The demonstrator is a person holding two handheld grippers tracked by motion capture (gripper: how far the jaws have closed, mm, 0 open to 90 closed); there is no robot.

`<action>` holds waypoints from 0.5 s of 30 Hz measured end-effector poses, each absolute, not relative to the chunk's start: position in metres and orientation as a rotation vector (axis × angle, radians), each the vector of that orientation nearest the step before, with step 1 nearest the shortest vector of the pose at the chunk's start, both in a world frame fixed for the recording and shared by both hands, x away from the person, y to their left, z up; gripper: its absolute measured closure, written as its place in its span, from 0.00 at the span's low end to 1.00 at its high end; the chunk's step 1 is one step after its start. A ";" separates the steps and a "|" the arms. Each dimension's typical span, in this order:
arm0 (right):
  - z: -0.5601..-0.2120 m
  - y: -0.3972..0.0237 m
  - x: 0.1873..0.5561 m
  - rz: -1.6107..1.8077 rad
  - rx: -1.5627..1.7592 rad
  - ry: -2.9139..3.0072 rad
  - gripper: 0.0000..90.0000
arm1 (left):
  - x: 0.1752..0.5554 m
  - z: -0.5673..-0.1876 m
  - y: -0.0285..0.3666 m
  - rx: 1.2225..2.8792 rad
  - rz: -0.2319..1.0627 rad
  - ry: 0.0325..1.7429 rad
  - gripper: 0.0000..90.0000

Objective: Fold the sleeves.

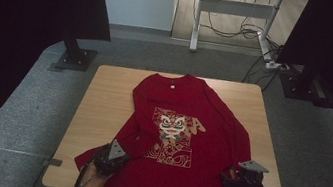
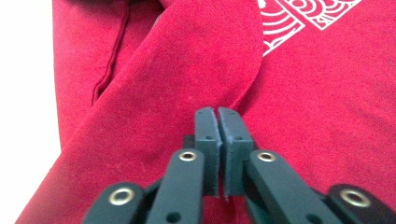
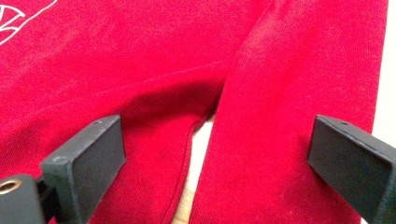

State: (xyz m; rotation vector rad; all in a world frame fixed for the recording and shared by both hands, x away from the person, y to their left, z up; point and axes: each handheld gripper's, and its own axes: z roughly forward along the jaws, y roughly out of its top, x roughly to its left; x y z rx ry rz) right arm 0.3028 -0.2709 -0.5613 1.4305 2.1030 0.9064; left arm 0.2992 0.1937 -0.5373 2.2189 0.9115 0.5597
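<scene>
A red long-sleeved shirt (image 1: pixel 179 126) with a gold and white print lies front up on the wooden table (image 1: pixel 103 93), its sleeves folded in along its sides. My left gripper (image 1: pixel 123 156) rests at the shirt's lower left. In the left gripper view its jaws stand together, and the left gripper (image 2: pixel 217 110) pinches the edge of the sleeve (image 2: pixel 187 70) where it lies over the body (image 2: pixel 327 93). My right gripper (image 1: pixel 232 179) sits at the lower right. In the right gripper view the right gripper (image 3: pixel 215 126) stands wide open over the other sleeve (image 3: pixel 289 93) and the side seam.
Black stands with flat bases flank the table's far corners, at the left (image 1: pixel 76 56) and right (image 1: pixel 302 87). Grey carpet surrounds the table. A desk frame with loose cables (image 1: pixel 233 13) stands behind. Bare wood shows along the shirt's left and right sides.
</scene>
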 end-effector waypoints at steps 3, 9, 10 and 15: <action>-0.561 -0.271 0.303 0.906 1.430 2.103 0.04 | 0.295 -0.528 0.193 2.181 0.537 0.886 0.99; -0.561 -0.271 0.303 0.906 1.430 2.103 0.04 | 0.284 -0.507 0.185 2.127 0.498 0.810 0.99; -0.561 -0.271 0.303 0.906 1.430 2.103 0.04 | 0.280 -0.498 0.176 2.117 0.474 0.765 0.99; -0.561 -0.271 0.303 0.906 1.430 2.103 0.04 | 0.276 -0.493 0.168 2.114 0.458 0.732 0.99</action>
